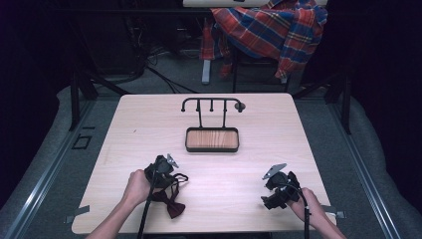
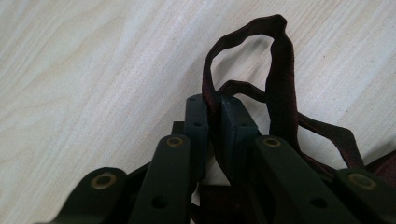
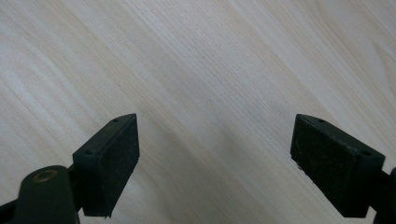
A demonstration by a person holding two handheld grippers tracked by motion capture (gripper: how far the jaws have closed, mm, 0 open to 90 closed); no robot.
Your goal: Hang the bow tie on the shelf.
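Pale wood-grain surface [image 1: 224, 164] under both hands, dark room around it; left tongs [image 2: 215, 109] pressed together on the thin strap [image 2: 280, 70] of a dark red bow tie [image 1: 168, 199] — the strap loops up past the pads and lies on the wood; the bow itself sits at the near left edge, just beside the left hand [image 1: 135, 186]; right tongs [image 3: 215, 158] spread wide over bare wood, holding nothing; farther back, mid-surface, a black hook stand with a wooden tray [image 1: 212, 139]; beyond — a plaid cloth [image 1: 271, 27] draped over a chair.
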